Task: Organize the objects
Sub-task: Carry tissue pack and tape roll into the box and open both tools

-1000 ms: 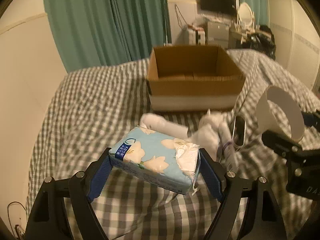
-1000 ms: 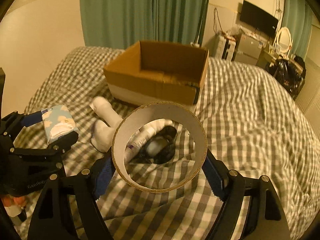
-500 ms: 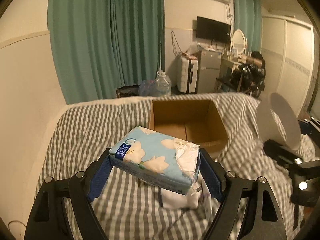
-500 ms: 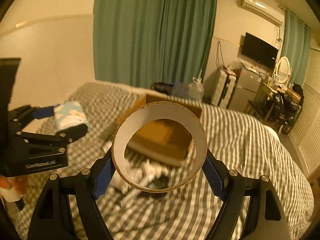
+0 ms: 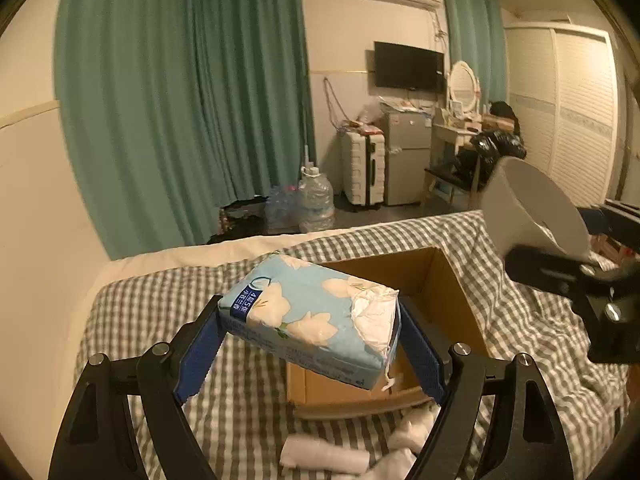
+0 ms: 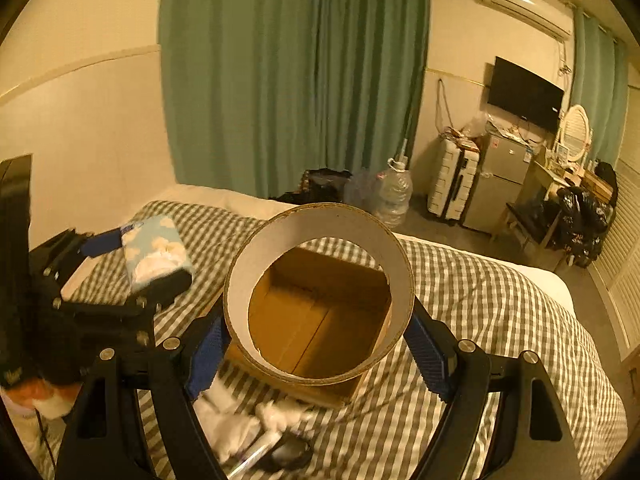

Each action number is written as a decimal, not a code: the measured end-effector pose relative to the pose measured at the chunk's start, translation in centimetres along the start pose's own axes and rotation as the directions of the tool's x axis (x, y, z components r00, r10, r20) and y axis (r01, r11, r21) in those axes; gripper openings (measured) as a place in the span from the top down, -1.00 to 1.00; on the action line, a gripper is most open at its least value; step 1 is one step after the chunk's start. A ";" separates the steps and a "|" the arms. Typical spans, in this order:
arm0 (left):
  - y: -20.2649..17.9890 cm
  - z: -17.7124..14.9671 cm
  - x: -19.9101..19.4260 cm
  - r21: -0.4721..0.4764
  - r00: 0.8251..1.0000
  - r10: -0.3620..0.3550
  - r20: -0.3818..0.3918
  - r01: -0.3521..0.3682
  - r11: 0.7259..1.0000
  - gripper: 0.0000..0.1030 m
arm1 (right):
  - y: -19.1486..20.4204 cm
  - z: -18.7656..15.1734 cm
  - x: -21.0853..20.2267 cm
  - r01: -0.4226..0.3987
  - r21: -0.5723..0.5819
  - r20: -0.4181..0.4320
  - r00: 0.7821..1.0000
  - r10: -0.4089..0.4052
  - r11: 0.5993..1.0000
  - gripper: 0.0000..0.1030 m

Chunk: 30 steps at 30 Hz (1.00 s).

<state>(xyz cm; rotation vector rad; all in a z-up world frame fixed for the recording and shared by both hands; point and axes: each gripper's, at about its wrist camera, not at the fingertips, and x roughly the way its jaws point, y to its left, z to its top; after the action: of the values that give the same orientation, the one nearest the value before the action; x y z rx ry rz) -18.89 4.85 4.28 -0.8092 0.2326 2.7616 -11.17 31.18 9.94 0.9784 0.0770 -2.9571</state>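
My left gripper (image 5: 310, 338) is shut on a light-blue tissue pack (image 5: 312, 316) with white flowers, held in the air just in front of an open cardboard box (image 5: 452, 280) on the checked bed. My right gripper (image 6: 318, 330) is shut on a wide white cardboard ring (image 6: 320, 232), held above the same box (image 6: 320, 316), whose bare inside shows through the ring. In the right wrist view the tissue pack (image 6: 154, 252) and left gripper sit at the left. The ring (image 5: 532, 208) shows at the right in the left wrist view.
White rolled socks (image 5: 324, 454) and other small items lie on the bed (image 6: 500, 304) in front of the box. Beyond the bed are green curtains (image 5: 180, 92), water jugs (image 5: 316, 200), a suitcase, a small fridge and a cluttered desk.
Both grippers rose and moved forward with their loads toward the box. The box now sits close under them and the loose items have dropped to the bottom edge of both views.
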 end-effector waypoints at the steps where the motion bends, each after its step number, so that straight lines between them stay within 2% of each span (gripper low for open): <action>1: 0.0 0.1 1.0 0.003 1.000 -0.009 -0.005 0.009 1.000 -0.65 | -0.2 0.2 0.9 -0.004 0.010 -0.006 1.000 0.004 1.000 -0.56; 10: -0.3 -1.2 9.5 0.051 0.993 -0.083 -0.087 0.088 0.995 -0.64 | -1.4 0.6 11.5 -0.029 0.045 -0.096 0.995 0.033 0.999 -0.56; 17: -0.2 -3.2 14.1 0.023 0.977 -0.127 -0.173 0.133 0.991 -0.64 | -2.5 -1.1 18.1 -0.033 0.066 -0.160 0.986 0.043 0.997 -0.56; 20: -1.1 -3.3 15.0 0.048 0.980 -0.120 -0.157 0.129 0.990 -0.64 | -3.0 -1.9 19.8 -0.038 0.073 -0.175 0.983 0.050 0.997 -0.56; 22: -1.6 -3.3 15.0 0.038 0.975 -0.156 -0.156 0.164 0.986 -0.64 | -3.3 -2.1 20.4 -0.051 0.071 -0.172 0.983 0.063 0.996 -0.56; 25: -1.9 -3.5 14.9 0.037 0.975 -0.170 -0.145 0.177 0.983 -0.69 | -3.5 -2.3 20.5 -0.093 0.091 -0.158 0.982 0.106 0.992 -0.57; 26: -2.0 -3.5 14.7 0.038 0.975 -0.171 -0.142 0.178 0.983 -0.71 | -3.7 -2.4 20.2 -0.103 0.104 -0.148 0.982 0.118 0.989 -0.60; 27: -2.0 -3.5 14.4 0.036 0.974 -0.178 -0.141 0.184 0.982 -0.76 | -3.9 -2.4 20.0 -0.107 0.112 -0.138 0.983 0.122 0.988 -0.72; 28: -2.1 -3.6 14.0 0.023 0.968 -0.207 -0.144 0.212 0.977 -0.89 | -3.9 -2.4 19.6 -0.106 0.116 -0.127 0.984 0.121 0.988 -0.77; 30: -1.9 -3.8 12.6 0.007 0.963 -0.231 -0.142 0.234 0.972 -0.90 | -4.2 -2.2 18.3 -0.089 0.125 -0.098 0.990 0.102 0.988 -0.78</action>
<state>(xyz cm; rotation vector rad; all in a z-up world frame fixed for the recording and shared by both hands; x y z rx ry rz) -26.73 8.29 -5.94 -0.9601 0.1824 2.4820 -24.67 35.33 -2.60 1.1166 -0.1448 -2.8510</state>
